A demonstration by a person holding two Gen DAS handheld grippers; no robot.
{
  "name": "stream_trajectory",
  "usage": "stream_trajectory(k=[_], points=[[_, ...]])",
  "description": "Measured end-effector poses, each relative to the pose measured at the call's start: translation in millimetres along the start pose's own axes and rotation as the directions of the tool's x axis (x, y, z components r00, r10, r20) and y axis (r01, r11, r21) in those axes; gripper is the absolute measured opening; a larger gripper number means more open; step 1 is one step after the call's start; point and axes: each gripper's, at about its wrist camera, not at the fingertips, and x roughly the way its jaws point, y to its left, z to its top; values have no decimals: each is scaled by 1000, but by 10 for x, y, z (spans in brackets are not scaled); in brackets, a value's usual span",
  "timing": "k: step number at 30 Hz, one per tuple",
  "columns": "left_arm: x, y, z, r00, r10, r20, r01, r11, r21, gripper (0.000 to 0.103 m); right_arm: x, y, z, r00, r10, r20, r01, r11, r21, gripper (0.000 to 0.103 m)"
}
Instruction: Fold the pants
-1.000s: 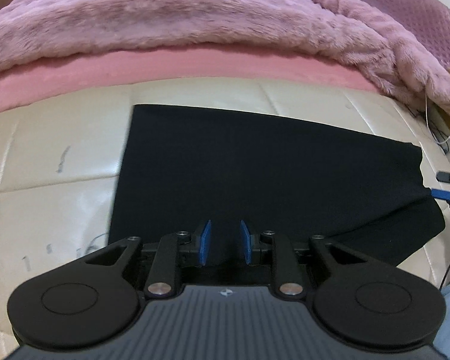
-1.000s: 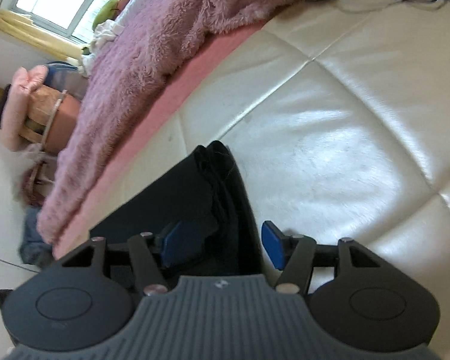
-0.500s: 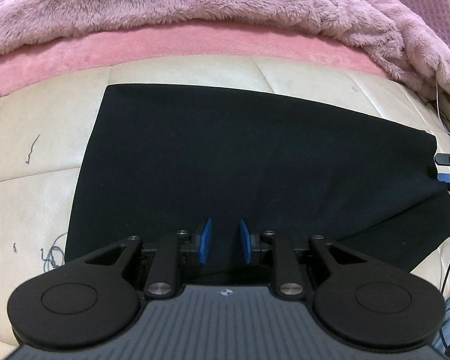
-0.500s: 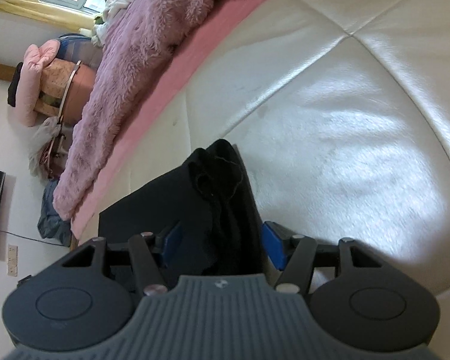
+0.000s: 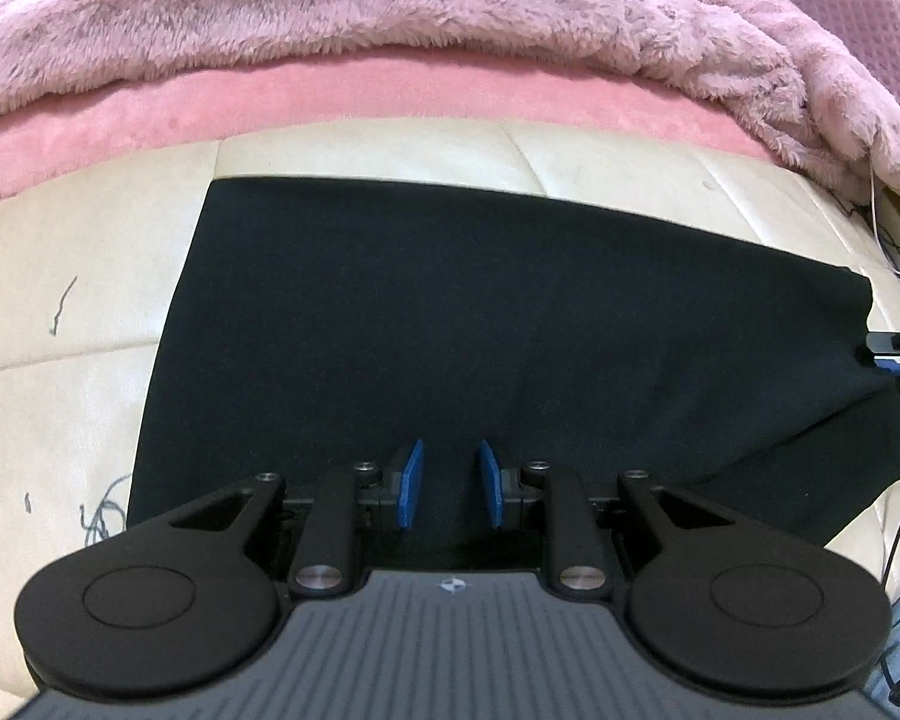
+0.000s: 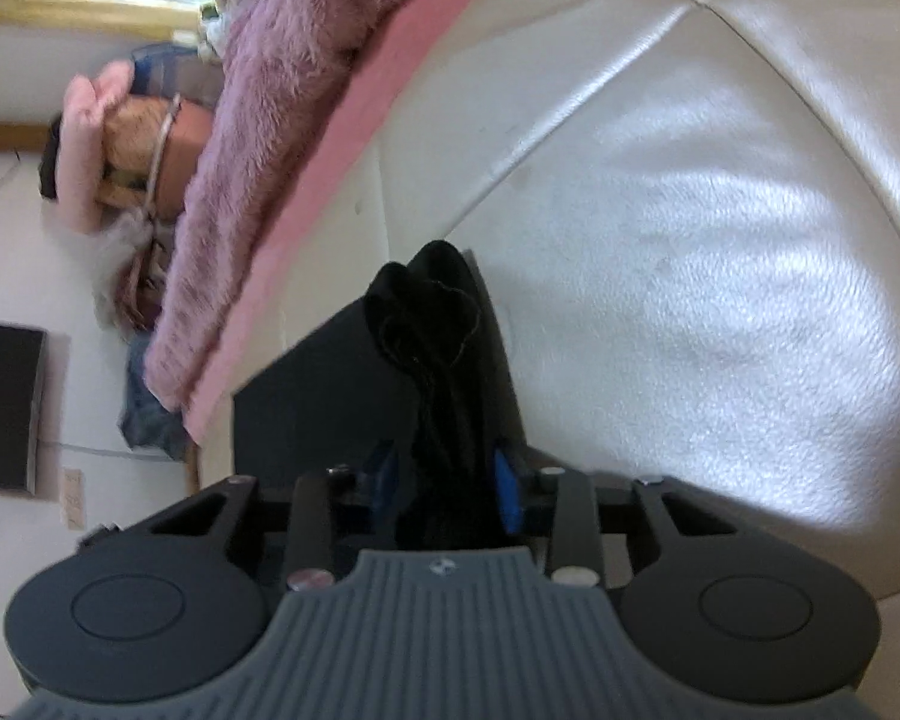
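Found the black fabric pants [image 5: 480, 312] spread flat along the cream quilted leather cushion [image 5: 60, 408], near the fluffy pink blanket [image 5: 390, 18]. Saw the left gripper [image 5: 449, 483] poised over the near edge of the cloth, jaws a narrow way apart; could not tell, black against black, whether any fabric was pinched there. Saw the right gripper [image 6: 447, 489] at the cloth's right end, jaws having just been closing on a bunched ridge of it, pads pressed against it from both sides. Judged the step as taking hold of one end ahead of a fold across the length. Judged the next move to call for lifting that end clear, carrying it over to the opposite end and laying it down with edges matched. Made out no brand or label; only a small round emblem on each gripper body, too small to read, and dark pen scribbles [image 5: 60, 306] on the leather, forming no word
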Motion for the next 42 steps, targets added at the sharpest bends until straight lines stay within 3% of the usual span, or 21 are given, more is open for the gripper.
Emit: stream_trajectory(k=[4, 5, 6, 10, 17, 26, 31, 35, 38, 42], points=[[-1, -64, 57, 1000, -20, 13, 20, 999, 29, 27, 92, -8, -12, 999, 43, 13, -44, 999, 9, 29], [7, -96, 82, 999, -27, 19, 27, 999, 40, 27, 98, 6, -16, 999, 35, 14, -35, 999, 2, 18], [19, -127, 107, 999, -35, 24, 34, 998, 51, 27, 96, 29, -25, 1000, 12, 15, -12, 1000, -9, 15], [99, -296, 273, 996, -69, 53, 63, 993, 99, 27, -32, 177, -73, 999, 9, 50, -6, 999, -46, 11], [370, -687, 660, 990, -120, 76, 102, 973, 205, 27, -220, 795, -110, 995, -18, 93, 30, 991, -128, 10], [800, -1027, 920, 995, -50, 86, 16, 934, 357, 27, -327, 1294, -136, 991, -56, 119, 77, 981, -177, 10], [857, -1057, 1009, 995, -17, 94, -15, 945, 327, 27, -355, 1470, -164, 989, -58, 134, 83, 979, -189, 9], [587, -1024, 859, 993, -61, 97, 23, 936, 351, 27, -373, 1559, -182, 986, -68, 153, 94, 980, -177, 9], [376, -1014, 581, 991, -119, 66, 82, 911, 403, 26, -371, 1632, -189, 984, -65, 165, 95, 979, -181, 9], [240, -1029, 177, 989, -144, 41, 110, 884, 455, 23, -345, 1765, -209, 981, -68, 182, 101, 978, -183, 9]])
